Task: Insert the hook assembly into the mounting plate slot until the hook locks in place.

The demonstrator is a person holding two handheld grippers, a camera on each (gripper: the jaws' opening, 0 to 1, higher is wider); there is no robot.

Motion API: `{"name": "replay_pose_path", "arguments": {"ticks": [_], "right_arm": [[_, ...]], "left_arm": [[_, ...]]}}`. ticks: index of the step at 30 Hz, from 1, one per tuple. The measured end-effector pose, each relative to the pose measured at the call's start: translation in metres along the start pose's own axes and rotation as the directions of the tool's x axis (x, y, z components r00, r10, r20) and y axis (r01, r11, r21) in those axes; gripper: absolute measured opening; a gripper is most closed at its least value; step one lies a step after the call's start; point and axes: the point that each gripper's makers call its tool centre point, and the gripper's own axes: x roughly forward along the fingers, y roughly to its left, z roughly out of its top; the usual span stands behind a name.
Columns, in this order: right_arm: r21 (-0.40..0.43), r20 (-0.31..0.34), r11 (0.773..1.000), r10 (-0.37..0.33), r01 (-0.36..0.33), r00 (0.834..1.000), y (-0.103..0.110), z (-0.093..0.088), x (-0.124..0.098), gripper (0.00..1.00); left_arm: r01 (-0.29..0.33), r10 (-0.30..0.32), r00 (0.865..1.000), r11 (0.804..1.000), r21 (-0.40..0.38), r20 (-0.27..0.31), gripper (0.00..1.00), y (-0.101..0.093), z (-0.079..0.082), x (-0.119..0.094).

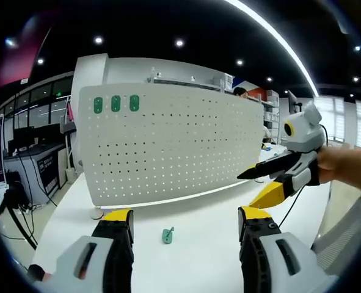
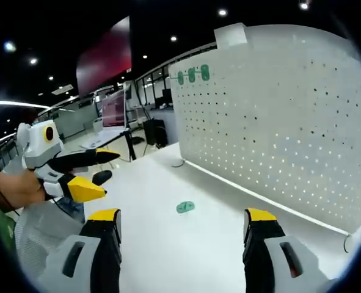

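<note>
A small green hook assembly (image 1: 168, 235) lies loose on the white table (image 1: 198, 268), in front of the upright white perforated mounting plate (image 1: 174, 140). Three green hooks (image 1: 115, 104) sit in a row at the plate's top corner. My left gripper (image 1: 186, 221) is open just short of the loose hook, nothing between its jaws. The right gripper (image 1: 248, 190) comes in from the right, open and empty, held by a hand (image 1: 351, 165). In the right gripper view the loose hook (image 2: 185, 207) lies just beyond my open right gripper (image 2: 182, 229), the plate (image 2: 278, 122) and its hooks (image 2: 192, 75) stand to the right, and the left gripper (image 2: 110, 176) hovers open at left.
The plate stands on a foot near a cable (image 1: 96, 213) at the table's left end. Desks with monitors (image 1: 27, 137) lie beyond the table's left edge. A mesh chair (image 1: 348, 235) is at the right. A red-lit screen (image 2: 113, 110) stands far off.
</note>
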Motion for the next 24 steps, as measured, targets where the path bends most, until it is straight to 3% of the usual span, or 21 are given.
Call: {"name": "replay_pose_path", "arguments": {"ticks": [7, 14, 24], "right_arm": [[0.029, -0.055, 0.999, 0.020, -0.019, 0.998, 0.005, -0.022, 0.026, 0.79], [0.046, -0.075, 0.998, 0.033, -0.029, 0.997, 0.007, -0.024, 0.049, 0.71], [0.066, -0.115, 0.997, 0.038, -0.031, 0.993, 0.006, -0.032, 0.084, 0.52]], "left_arm": [[0.011, -0.011, 1.000, 1.000, -0.019, -0.023, 0.70, -0.003, -0.012, -0.001], [0.013, -0.014, 0.999, 1.000, -0.025, -0.029, 0.70, -0.002, -0.015, 0.001], [0.013, -0.014, 0.999, 0.999, -0.032, -0.038, 0.69, 0.001, -0.020, 0.002]]}}
